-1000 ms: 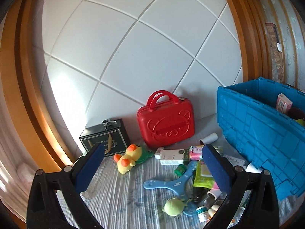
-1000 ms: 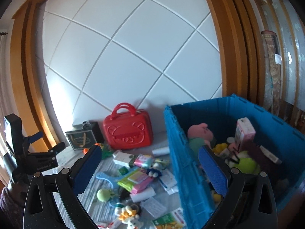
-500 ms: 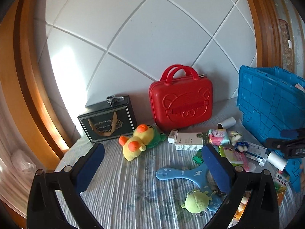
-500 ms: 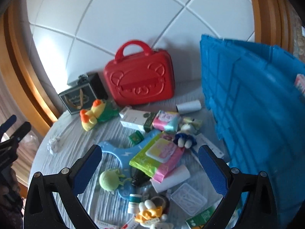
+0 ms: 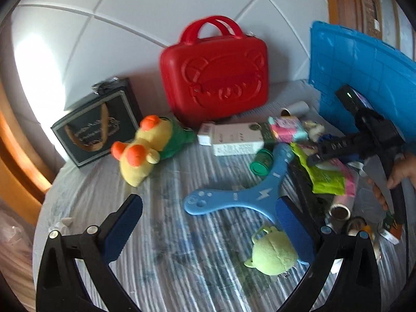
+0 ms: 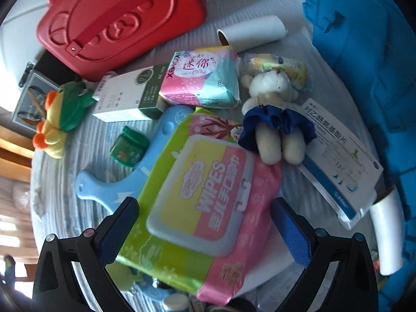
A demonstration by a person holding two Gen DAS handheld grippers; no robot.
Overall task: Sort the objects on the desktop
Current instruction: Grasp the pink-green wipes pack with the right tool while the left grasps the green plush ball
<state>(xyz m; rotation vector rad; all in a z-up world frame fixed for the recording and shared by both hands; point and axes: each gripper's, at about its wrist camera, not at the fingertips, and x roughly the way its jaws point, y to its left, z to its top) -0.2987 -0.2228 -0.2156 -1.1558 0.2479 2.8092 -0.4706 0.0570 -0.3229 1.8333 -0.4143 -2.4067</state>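
At far left in the left wrist view, a dark gift box (image 5: 97,127) is standing against the white padded wall (image 5: 145,13), with a yellow duck plush (image 5: 145,145) lying just beside it on the striped cloth (image 5: 166,234). Behind and right of the duck, a red carry case (image 5: 215,72) is standing upright. Nearer the camera, the left gripper (image 5: 208,231) is hovering with its jaws spread wide and holding nothing; a blue boomerang toy (image 5: 241,195) is lying between and just beyond its fingers, and a green round plush (image 5: 273,254) is resting close to the right finger. Farther right, the right gripper (image 5: 335,153) is reaching in over the clutter, held by a hand (image 5: 400,174), in front of the blue crate (image 5: 364,72).

Seen from the right wrist view, the right gripper (image 6: 205,231) is holding its jaws wide apart on either side of a wipes pack (image 6: 202,200); whether the pads are touching the pack is hard to tell. The pack is lying partly over the boomerang toy (image 6: 109,189). A small green jar (image 6: 128,147) is sitting left of it, a white carton (image 6: 130,93) and a pink-and-teal pad packet (image 6: 202,78) beyond. A white bear in a blue skirt (image 6: 275,109) is lying right of the pack, resting on a medicine box (image 6: 343,171), with a paper roll (image 6: 252,32) at the far side near the crate (image 6: 364,52).
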